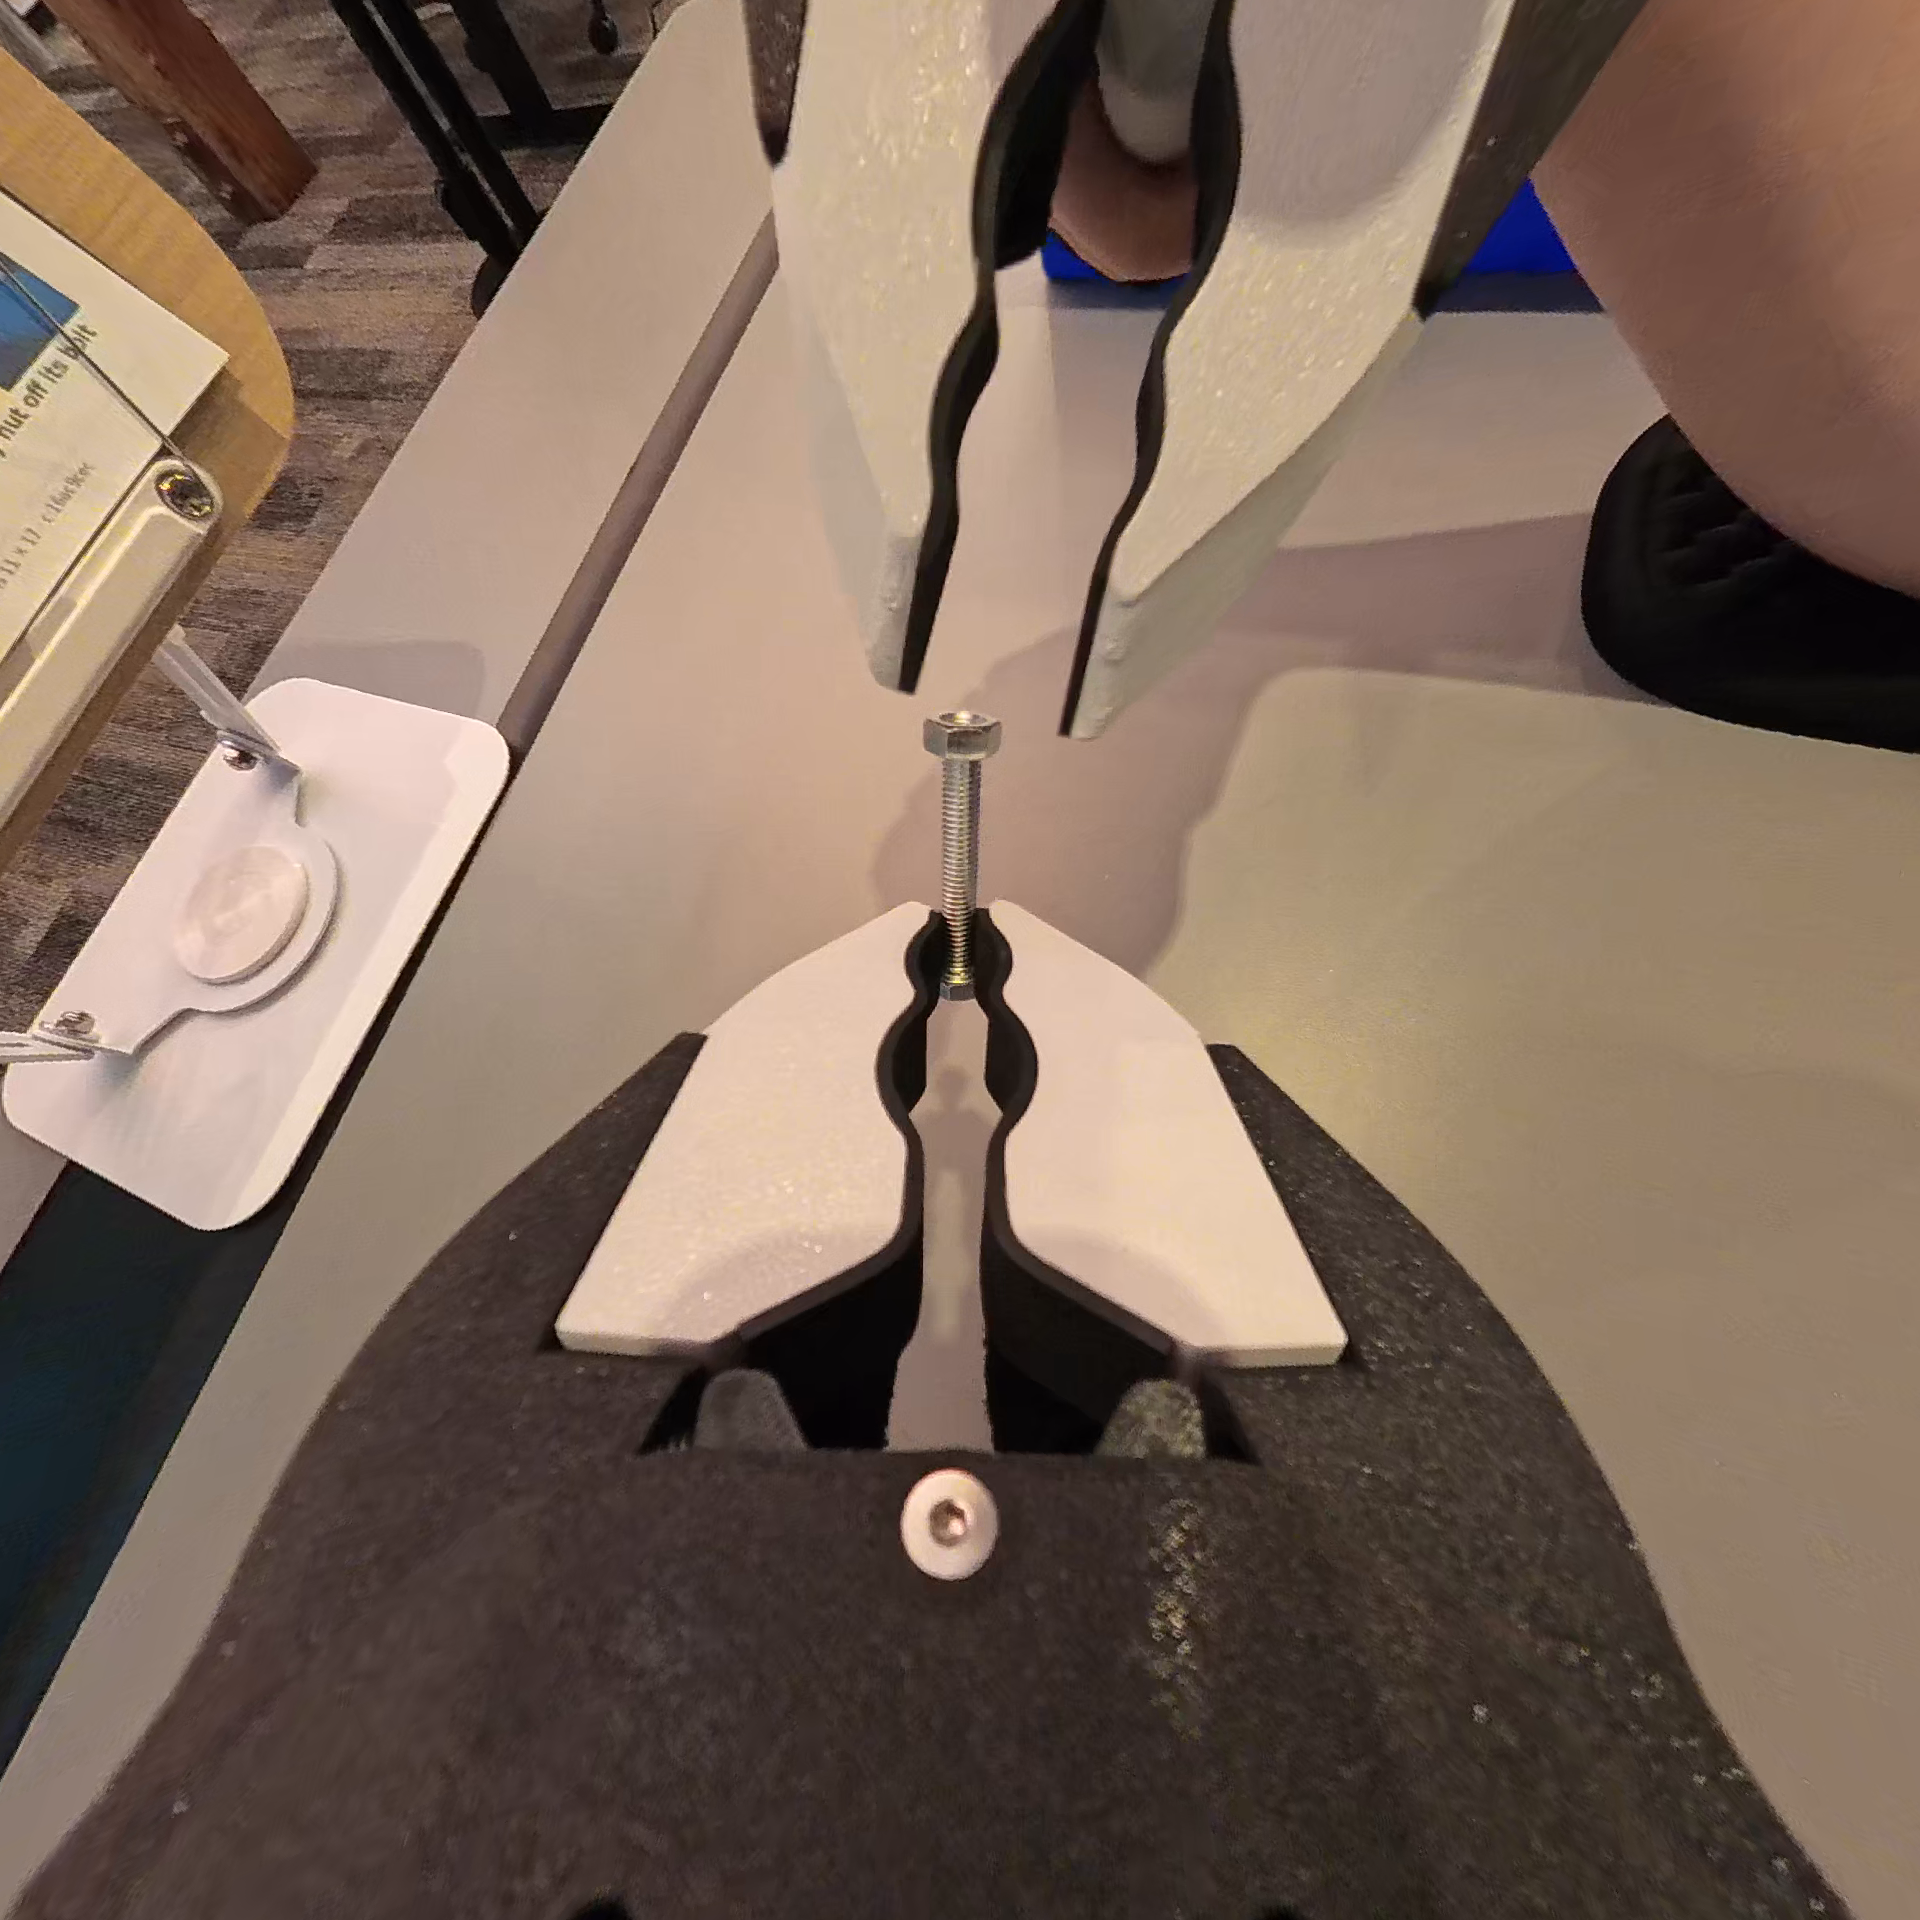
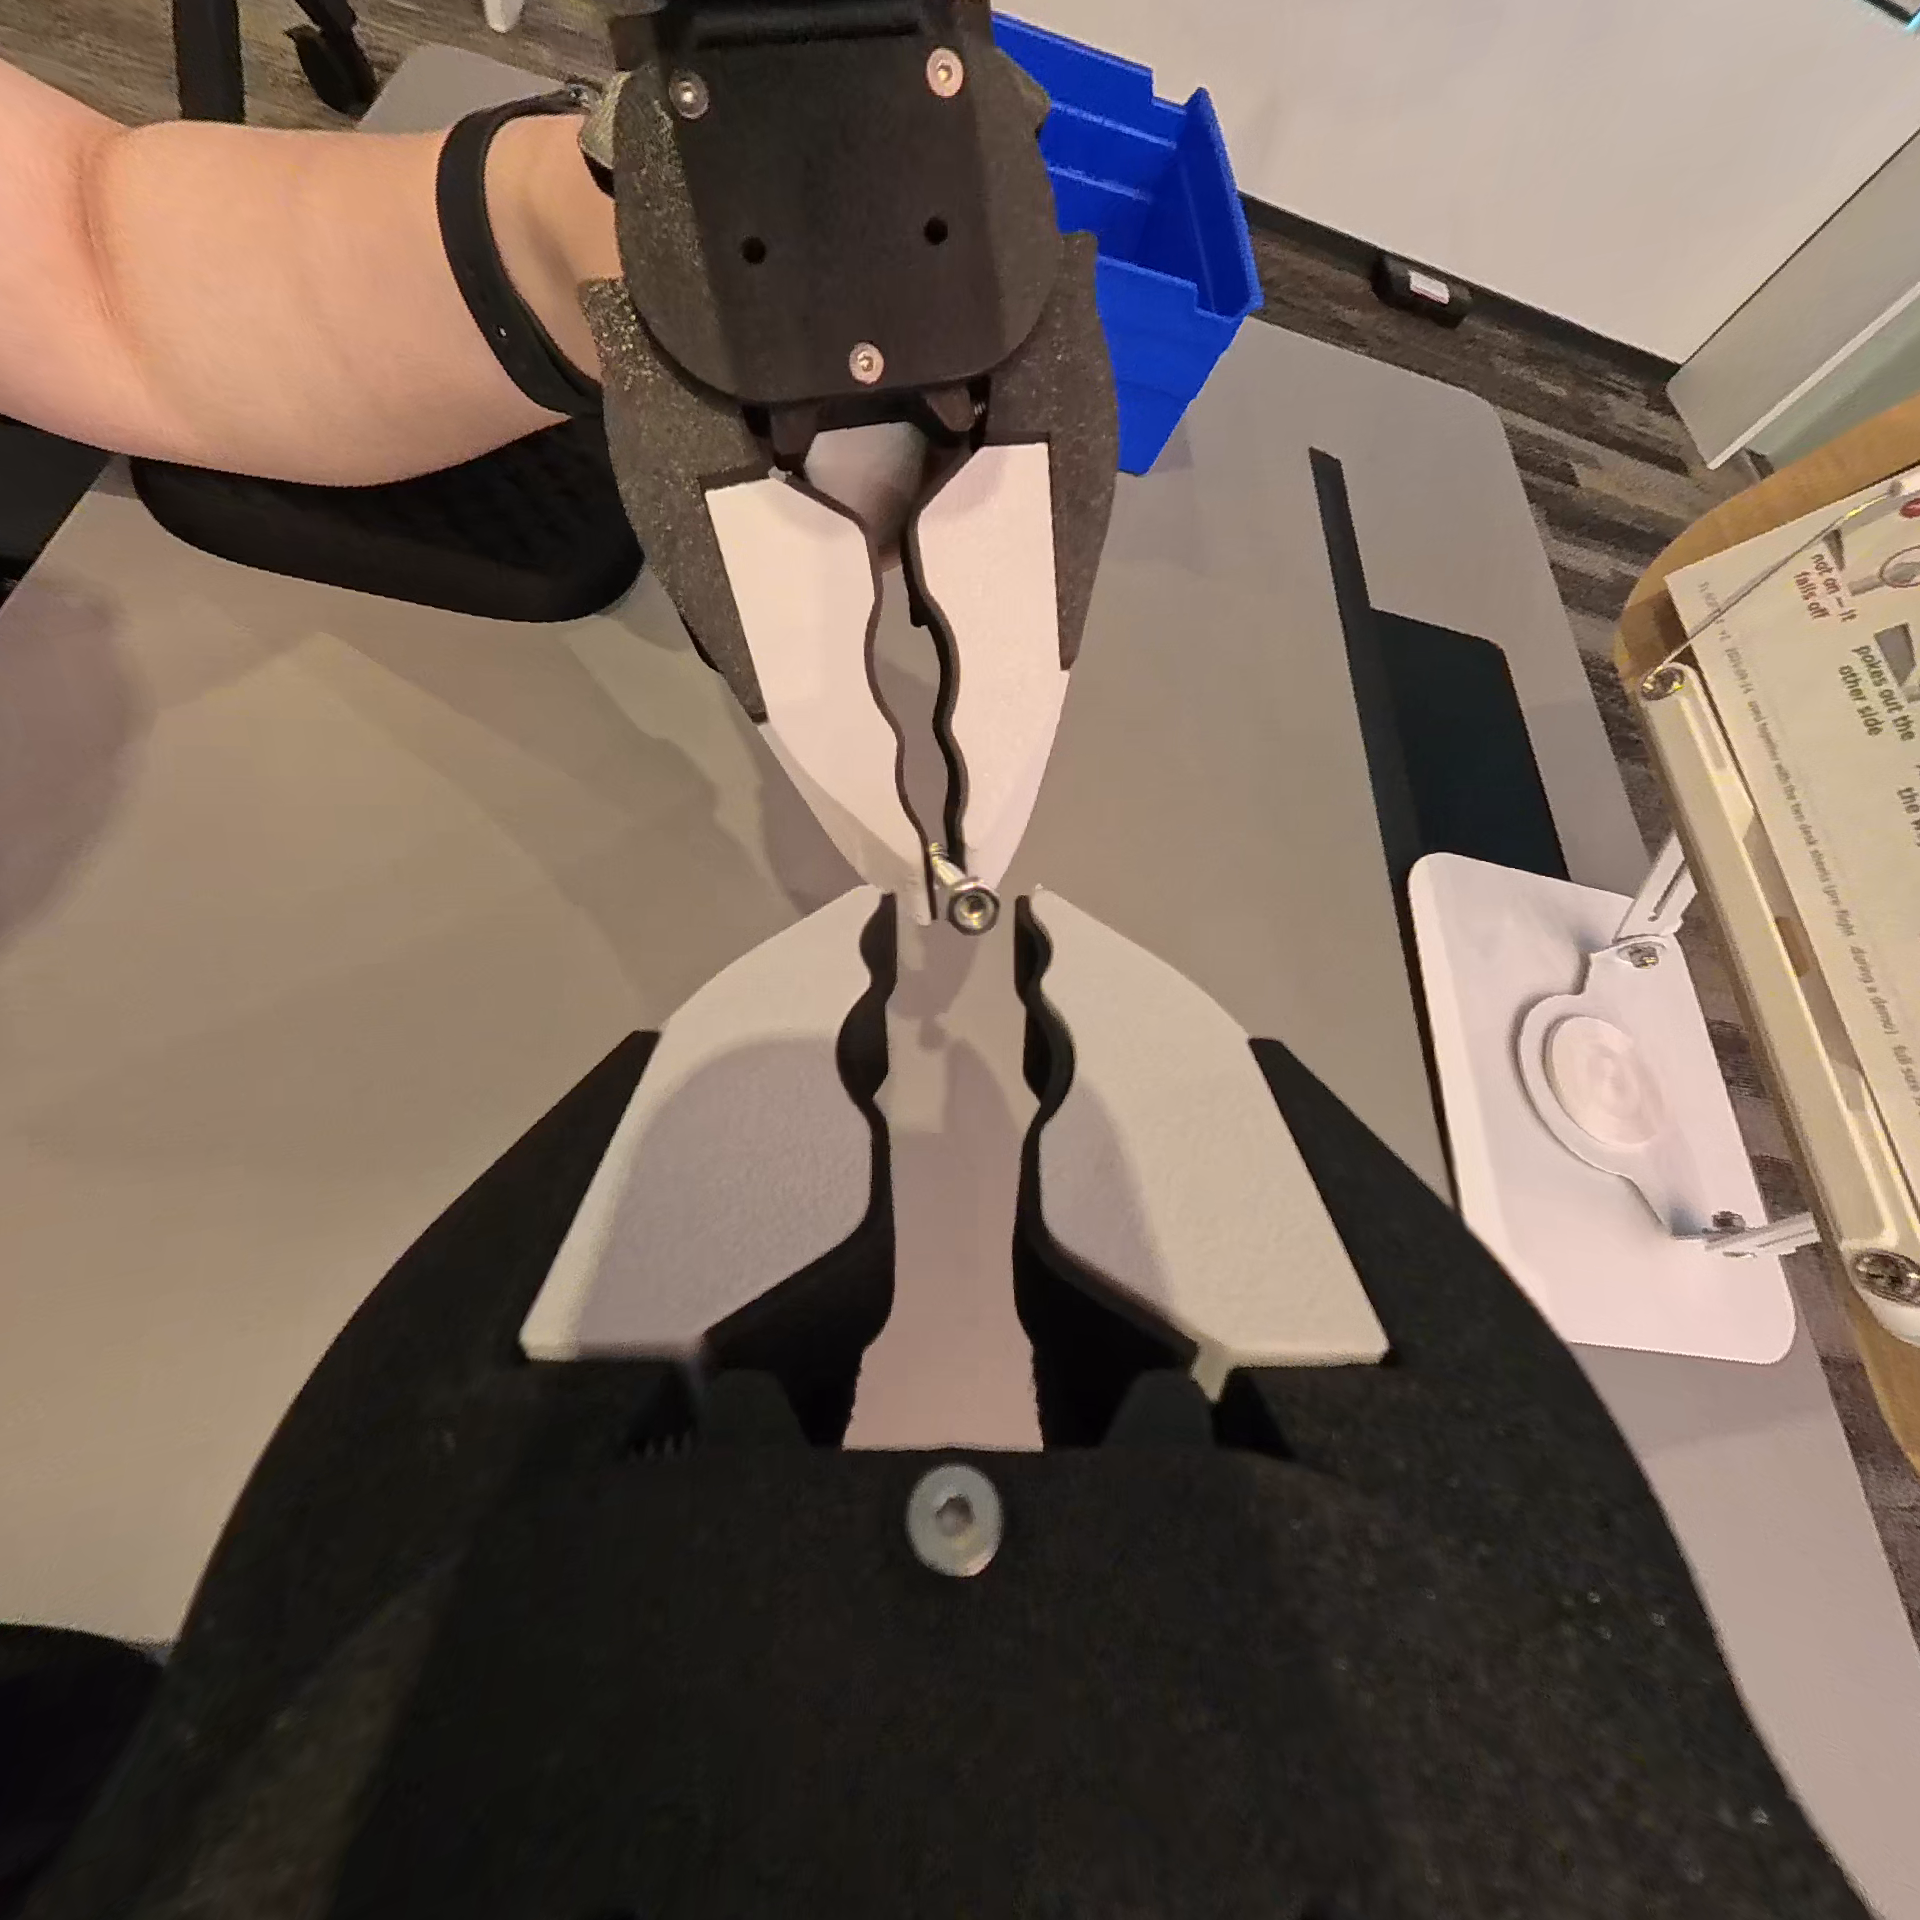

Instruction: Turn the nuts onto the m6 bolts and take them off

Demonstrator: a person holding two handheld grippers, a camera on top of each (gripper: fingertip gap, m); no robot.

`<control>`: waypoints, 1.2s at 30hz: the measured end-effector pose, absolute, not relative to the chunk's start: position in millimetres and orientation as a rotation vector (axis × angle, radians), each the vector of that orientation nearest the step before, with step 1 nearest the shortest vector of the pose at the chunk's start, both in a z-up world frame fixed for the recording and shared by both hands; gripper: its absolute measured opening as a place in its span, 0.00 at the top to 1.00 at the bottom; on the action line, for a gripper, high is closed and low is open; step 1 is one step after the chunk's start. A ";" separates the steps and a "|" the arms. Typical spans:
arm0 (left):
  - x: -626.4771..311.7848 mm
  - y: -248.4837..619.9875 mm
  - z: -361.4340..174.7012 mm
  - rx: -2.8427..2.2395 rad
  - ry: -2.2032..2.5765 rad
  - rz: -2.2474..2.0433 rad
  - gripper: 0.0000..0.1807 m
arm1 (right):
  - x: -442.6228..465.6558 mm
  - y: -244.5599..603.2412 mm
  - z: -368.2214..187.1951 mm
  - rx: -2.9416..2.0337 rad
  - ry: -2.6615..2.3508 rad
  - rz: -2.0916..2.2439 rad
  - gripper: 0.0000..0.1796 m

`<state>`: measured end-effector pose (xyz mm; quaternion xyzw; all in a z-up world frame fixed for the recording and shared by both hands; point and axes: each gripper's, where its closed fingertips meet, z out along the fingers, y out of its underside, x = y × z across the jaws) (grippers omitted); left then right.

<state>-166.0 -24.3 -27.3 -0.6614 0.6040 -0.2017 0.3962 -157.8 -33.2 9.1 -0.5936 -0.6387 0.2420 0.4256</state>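
While the left gripper (image 1: 961, 914) clamps the bolt (image 1: 957, 852) by its lower end above the grey counter (image 1: 1507, 987), the right gripper (image 1: 987, 707) hangs open just beyond the nut (image 1: 962, 738) at the bolt's tip.

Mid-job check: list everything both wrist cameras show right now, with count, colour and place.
bolt: one, silver, clamped near its head in the left gripper, shaft pointing at the right gripper.
nut: one, silver, at the bolt's far tip.
bin: one, blue, far end of the table.
table: one, grey.
stand base: one, white, at the table edge.
instruction sheet: one, white, on the stand.
cushion: one, black, under the forearm.
left gripper: black and white, shut on the bolt.
right gripper: open, just off the nut.
forearm: one, with a black wristband.
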 end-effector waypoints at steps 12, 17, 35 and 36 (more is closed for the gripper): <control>-163.9 -24.7 -27.6 -1.670 1.530 -0.498 0.97 | -160.7 -28.7 4.3 -1.525 -1.581 0.631 0.94; -164.3 -16.8 -24.6 -1.669 1.482 -0.427 0.97 | -160.4 -21.3 6.9 -1.583 -1.505 0.673 0.95; -192.3 36.8 -20.2 -1.686 1.202 0.208 0.97 | -178.7 27.7 6.1 -1.965 -0.851 0.921 0.95; -193.0 37.6 -21.2 -1.693 1.198 0.212 0.97 | -179.2 28.8 5.2 -1.979 -0.823 0.923 0.95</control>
